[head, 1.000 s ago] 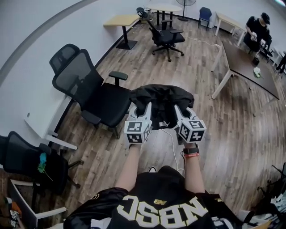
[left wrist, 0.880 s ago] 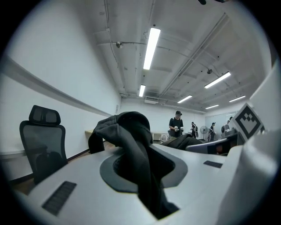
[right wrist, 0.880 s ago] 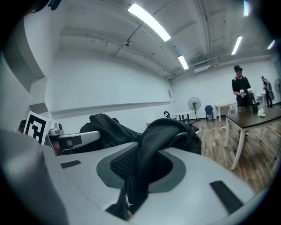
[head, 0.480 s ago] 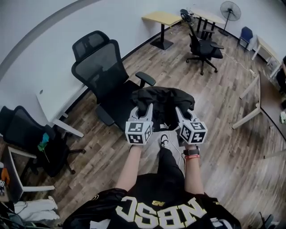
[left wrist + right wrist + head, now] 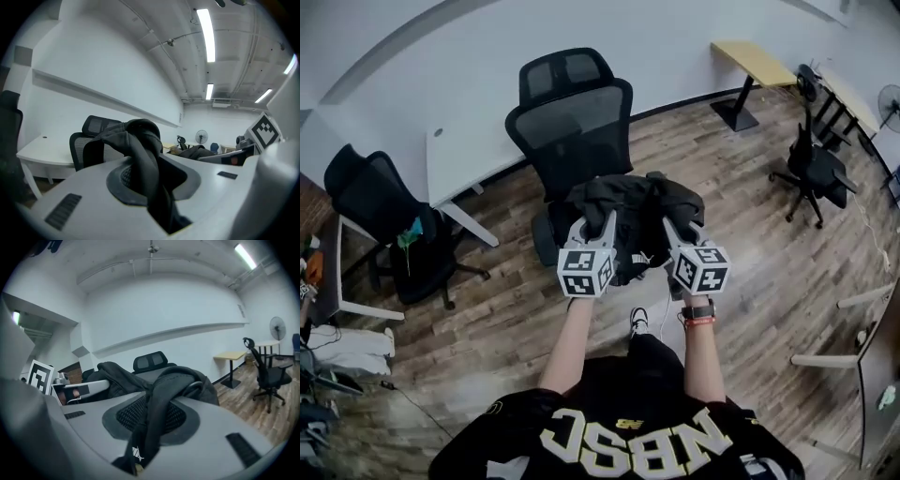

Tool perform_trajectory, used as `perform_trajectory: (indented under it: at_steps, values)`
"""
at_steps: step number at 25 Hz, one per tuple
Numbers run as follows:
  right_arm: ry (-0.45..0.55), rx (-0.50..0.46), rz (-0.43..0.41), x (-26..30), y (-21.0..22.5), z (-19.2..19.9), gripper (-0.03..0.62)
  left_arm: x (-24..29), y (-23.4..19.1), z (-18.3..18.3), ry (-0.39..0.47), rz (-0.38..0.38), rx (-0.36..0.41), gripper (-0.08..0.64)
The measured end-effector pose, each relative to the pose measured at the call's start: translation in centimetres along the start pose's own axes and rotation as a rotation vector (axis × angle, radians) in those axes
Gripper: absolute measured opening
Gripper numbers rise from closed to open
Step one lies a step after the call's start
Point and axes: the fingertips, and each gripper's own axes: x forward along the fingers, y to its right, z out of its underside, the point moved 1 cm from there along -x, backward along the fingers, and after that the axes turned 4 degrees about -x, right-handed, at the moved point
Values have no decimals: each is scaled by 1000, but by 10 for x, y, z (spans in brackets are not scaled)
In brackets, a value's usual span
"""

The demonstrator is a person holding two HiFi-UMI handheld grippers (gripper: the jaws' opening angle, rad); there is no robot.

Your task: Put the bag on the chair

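Bag [image 5: 634, 208] held up in two grippers in front of a black mesh office chair [image 5: 574, 122].
On the person's left, the left gripper [image 5: 594, 225] pinches a fold of the black fabric between its jaws. The right gripper [image 5: 683, 231] has a strap [image 5: 161, 416] of the bag between its jaws, which are easing apart. The bag hangs over the seat's front edge. A white desk [image 5: 467, 157] stands behind the chair.
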Motion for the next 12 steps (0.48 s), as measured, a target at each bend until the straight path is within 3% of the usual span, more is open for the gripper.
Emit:
perform_trajectory:
  at_steps: [5,12]
  values:
    - [-64,-17,-157,72,7,-13,77,26,-44,0,14,-155,-30,77]
    - [-117,-19,-308,144,-9,-30,77,31,-85,-12,53,-293,-30,77]
